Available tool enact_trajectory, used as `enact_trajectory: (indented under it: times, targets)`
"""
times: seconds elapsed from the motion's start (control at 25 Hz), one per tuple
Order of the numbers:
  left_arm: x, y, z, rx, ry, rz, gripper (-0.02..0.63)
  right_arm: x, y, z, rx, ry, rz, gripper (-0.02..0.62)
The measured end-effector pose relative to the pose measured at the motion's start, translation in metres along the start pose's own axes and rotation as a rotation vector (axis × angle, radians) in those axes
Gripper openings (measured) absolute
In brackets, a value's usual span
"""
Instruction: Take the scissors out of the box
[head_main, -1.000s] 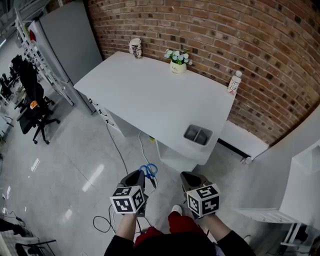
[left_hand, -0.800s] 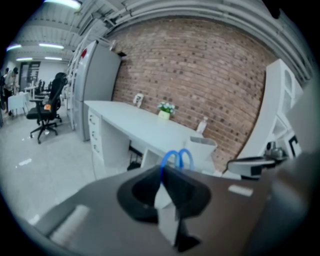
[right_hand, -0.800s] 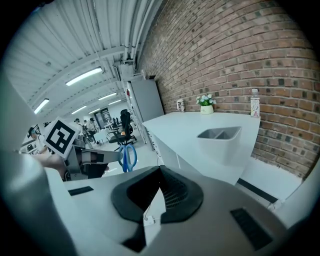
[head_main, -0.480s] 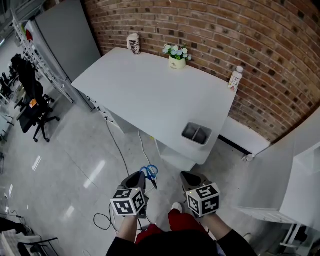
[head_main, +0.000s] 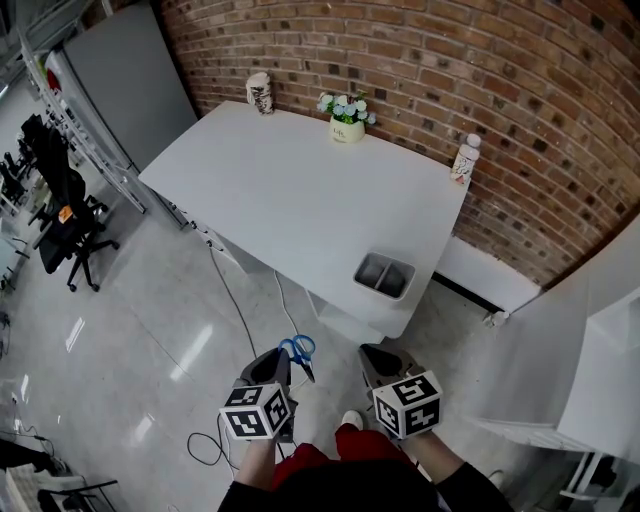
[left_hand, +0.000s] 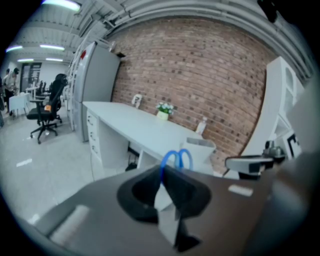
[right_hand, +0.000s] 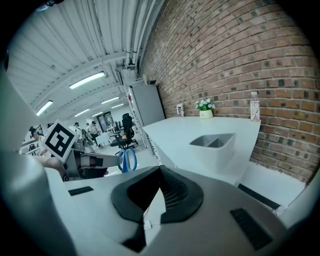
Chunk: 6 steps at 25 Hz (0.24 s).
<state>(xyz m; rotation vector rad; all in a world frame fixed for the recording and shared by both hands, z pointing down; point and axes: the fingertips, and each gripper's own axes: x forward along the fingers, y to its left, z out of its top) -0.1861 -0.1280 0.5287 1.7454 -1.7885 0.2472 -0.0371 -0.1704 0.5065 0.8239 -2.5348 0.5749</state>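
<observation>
Head view: scissors (head_main: 297, 348) clamped in left gripper (head_main: 275, 362) over the floor (head_main: 150, 330), well apart from the grey box (head_main: 384, 276) on the desk (head_main: 290, 190).
Left gripper view: pinched near the blades, blue loops (left_hand: 176, 157) poking out; light, stiff, slick, likely to pivot.
Right gripper view: right gripper (right_hand: 159, 172) closed, empty.

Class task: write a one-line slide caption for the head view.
Left gripper grips blue-handled scissors, clear of the grey box on the white table; right gripper shut, empty.

Bright ceiling strips (right_hand: 87, 80) light evenly; left gripper view seems slightly blurred.
</observation>
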Motion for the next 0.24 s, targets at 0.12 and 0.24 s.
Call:
enact_trajectory:
  times: [0.12,0.24]
  targets:
    - [0.0013,-0.003,0.0031,-0.001,-0.007,0.004,0.023,-0.0018,-0.0048,0.0022,0.003,-0.005,0.002,0.008]
    - [0.002,-0.0069,0.0049,0.001,-0.014,0.005,0.023,-0.005,-0.0101,0.0028,0.007,-0.01,0.0,0.008]
